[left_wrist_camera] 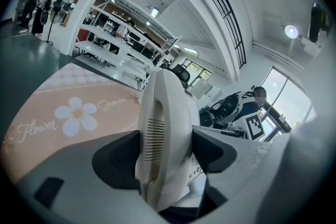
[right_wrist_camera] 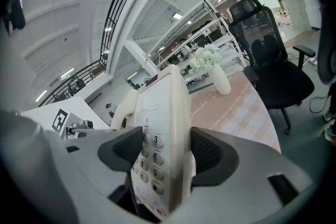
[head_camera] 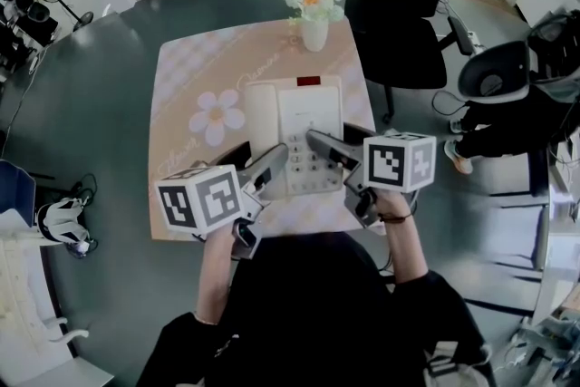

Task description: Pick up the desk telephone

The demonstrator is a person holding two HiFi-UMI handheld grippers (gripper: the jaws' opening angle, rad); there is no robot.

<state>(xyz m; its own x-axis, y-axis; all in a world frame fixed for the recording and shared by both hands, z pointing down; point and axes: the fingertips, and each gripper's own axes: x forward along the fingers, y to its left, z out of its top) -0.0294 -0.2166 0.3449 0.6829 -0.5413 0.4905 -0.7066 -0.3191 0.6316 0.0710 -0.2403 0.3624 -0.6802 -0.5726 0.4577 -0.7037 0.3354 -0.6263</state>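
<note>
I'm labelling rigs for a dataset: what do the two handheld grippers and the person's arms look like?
Both the left gripper and right gripper have grey bodies with dark ribbed jaw pads, each carrying a white cube with black square markers. The person wears a black top, forearms uncovered.

far: flower vase [head_camera: 314,30] just behind telephone [head_camera: 294,127] | left: open tablecloth [head_camera: 186,91] | right: office chair [head_camera: 408,14] near corner

The person wears a black top [head_camera: 308,313] with short sleeves. The left gripper [head_camera: 272,164] and right gripper [head_camera: 323,146] are grey with dark ribbed pads [right_wrist_camera: 208,152], each carrying a white cube [head_camera: 199,200] printed with black square markers.
</note>
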